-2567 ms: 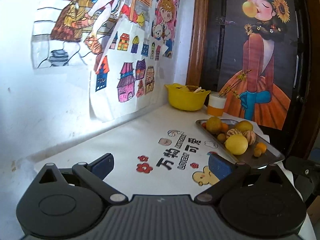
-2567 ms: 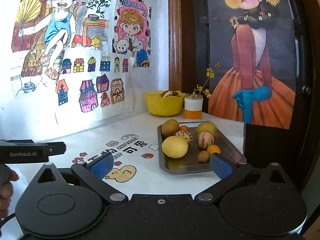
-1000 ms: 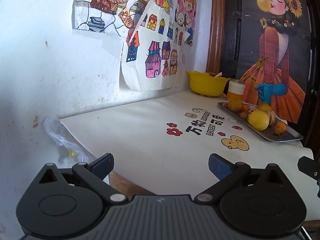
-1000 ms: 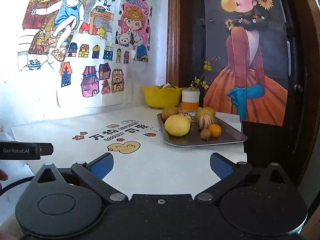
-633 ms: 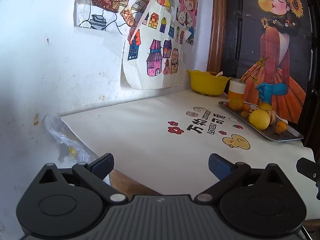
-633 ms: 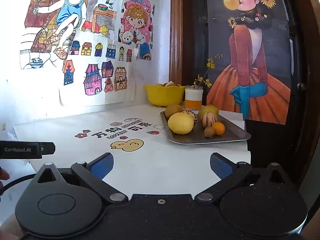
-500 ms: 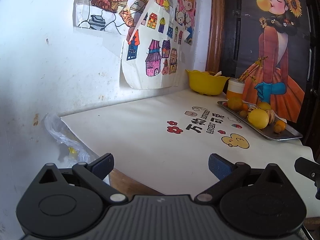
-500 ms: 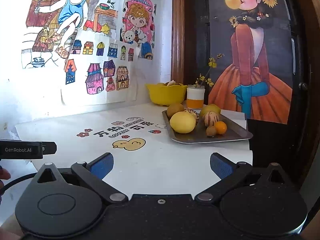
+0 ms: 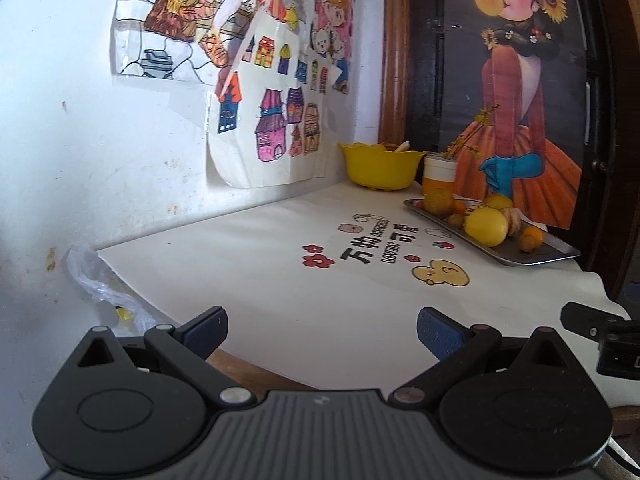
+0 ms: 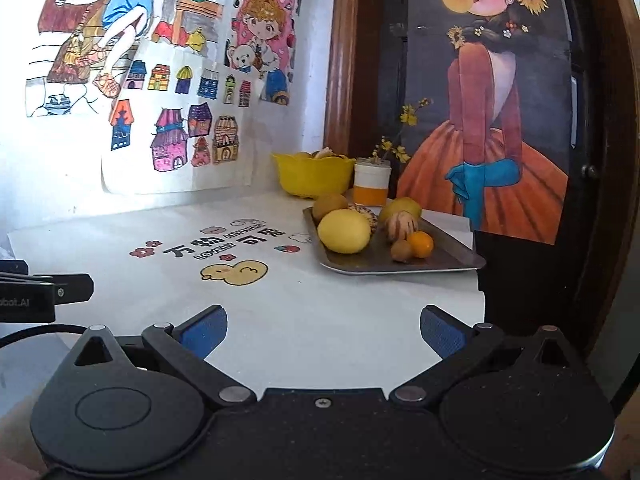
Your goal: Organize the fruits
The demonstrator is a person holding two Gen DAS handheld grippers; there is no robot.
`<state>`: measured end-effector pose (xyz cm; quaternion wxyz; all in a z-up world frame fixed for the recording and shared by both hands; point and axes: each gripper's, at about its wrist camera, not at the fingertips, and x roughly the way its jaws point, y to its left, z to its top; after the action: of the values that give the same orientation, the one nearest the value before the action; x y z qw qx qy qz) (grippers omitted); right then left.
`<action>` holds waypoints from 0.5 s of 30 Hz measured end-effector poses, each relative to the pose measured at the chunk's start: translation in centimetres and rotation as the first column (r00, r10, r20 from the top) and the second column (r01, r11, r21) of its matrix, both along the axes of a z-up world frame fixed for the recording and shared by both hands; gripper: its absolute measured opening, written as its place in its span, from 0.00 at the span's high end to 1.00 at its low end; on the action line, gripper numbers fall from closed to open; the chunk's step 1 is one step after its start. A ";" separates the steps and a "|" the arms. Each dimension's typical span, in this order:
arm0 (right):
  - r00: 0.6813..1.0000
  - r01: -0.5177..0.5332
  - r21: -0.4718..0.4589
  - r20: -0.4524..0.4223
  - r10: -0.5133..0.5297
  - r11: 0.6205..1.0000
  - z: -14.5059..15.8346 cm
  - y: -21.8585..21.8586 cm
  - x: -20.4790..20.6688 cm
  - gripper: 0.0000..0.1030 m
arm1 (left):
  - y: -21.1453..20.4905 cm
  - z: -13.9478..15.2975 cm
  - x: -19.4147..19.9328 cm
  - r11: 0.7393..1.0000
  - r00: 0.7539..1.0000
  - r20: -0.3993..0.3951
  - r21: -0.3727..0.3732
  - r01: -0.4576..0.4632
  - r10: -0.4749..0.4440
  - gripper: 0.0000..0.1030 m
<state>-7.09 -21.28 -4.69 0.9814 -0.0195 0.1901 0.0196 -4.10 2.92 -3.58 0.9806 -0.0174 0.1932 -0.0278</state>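
A metal tray (image 10: 452, 262) (image 9: 556, 250) at the table's far right holds several fruits: a large yellow lemon (image 10: 344, 231) (image 9: 486, 227), a brown round fruit (image 10: 329, 204), a striped fruit (image 10: 401, 225), a small orange (image 10: 421, 244) and a small brown one (image 10: 401, 250). Behind it stands a yellow bowl (image 10: 314, 175) (image 9: 380, 166) with something inside. My left gripper (image 9: 320, 330) is open near the table's front left edge, far from the tray. Nearer the tray, over the front edge, my right gripper (image 10: 323, 330) is open and empty.
A white and orange cup with yellow flowers (image 10: 371, 183) stands beside the bowl. The white table mat (image 10: 248, 308) has printed characters and a duck. A crumpled plastic bag (image 9: 96, 280) lies at the mat's left. Drawings hang on the wall; a dark poster panel stands behind the tray.
Both grippers have pulled back from the tray to the table's front edge, then crept slightly forward. Both stayed open and empty. The fruits have not moved.
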 end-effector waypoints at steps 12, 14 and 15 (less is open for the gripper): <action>1.000 0.005 0.006 0.009 -0.005 1.000 0.0 -0.4 -0.2 0.01 | -0.8 0.1 -0.2 1.000 1.000 0.004 0.008 0.027 -0.027 0.00; 1.000 0.004 0.007 0.010 -0.004 1.000 0.1 -0.4 -0.3 0.01 | -0.7 0.1 -0.2 1.000 1.000 0.006 0.009 0.027 -0.027 0.00; 1.000 0.003 0.008 0.011 -0.003 1.000 0.1 -0.4 -0.3 0.01 | -0.7 0.1 -0.3 1.000 1.000 0.006 0.008 0.026 -0.026 0.00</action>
<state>-7.37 -21.71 -4.63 0.9825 -0.0152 0.1846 0.0187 -4.35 2.20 -3.44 0.9808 -0.0109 0.1907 -0.0398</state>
